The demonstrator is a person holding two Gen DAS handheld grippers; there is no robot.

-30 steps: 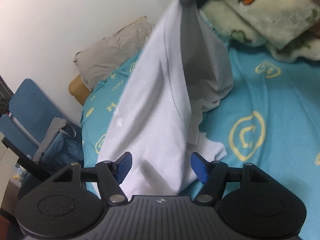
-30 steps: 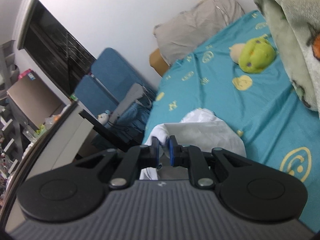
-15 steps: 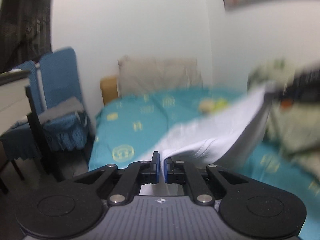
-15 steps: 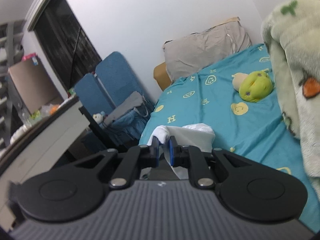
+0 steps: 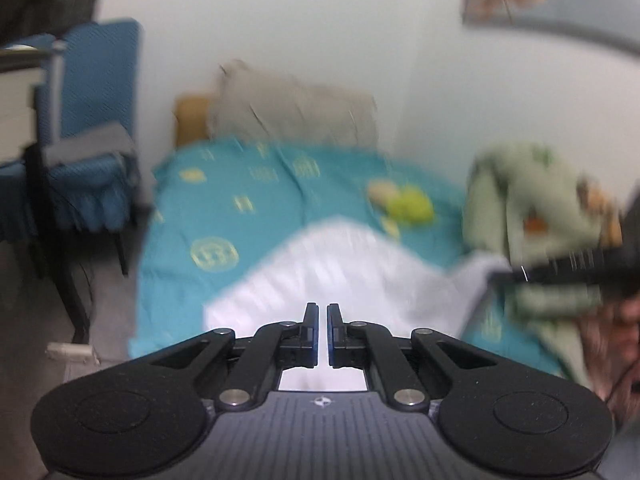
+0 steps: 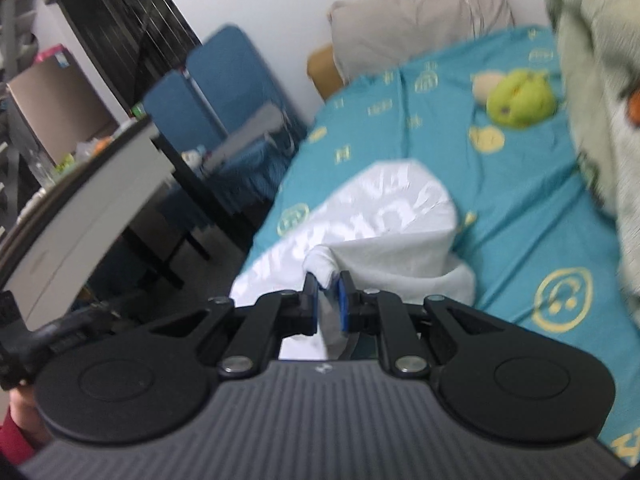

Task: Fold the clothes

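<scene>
A white garment (image 5: 340,272) is held stretched above the teal bed sheet (image 5: 224,216). My left gripper (image 5: 322,312) is shut on its near edge. My right gripper (image 6: 328,284) is shut on a bunched white corner of the same garment (image 6: 384,224); it also shows at the right of the left wrist view (image 5: 560,270), pulling the cloth taut. The left wrist view is motion-blurred.
A grey pillow (image 6: 420,16) lies at the head of the bed. A green plush toy (image 6: 520,98) sits on the sheet. A green patterned blanket (image 6: 600,80) is heaped at the right. Blue chairs (image 6: 224,92) and a desk (image 6: 80,200) stand left of the bed.
My left gripper closed on the white garment's edge and swung up to face along the bed. Both grippers have lifted and spread the garment between them, and it now billows over the sheet.
</scene>
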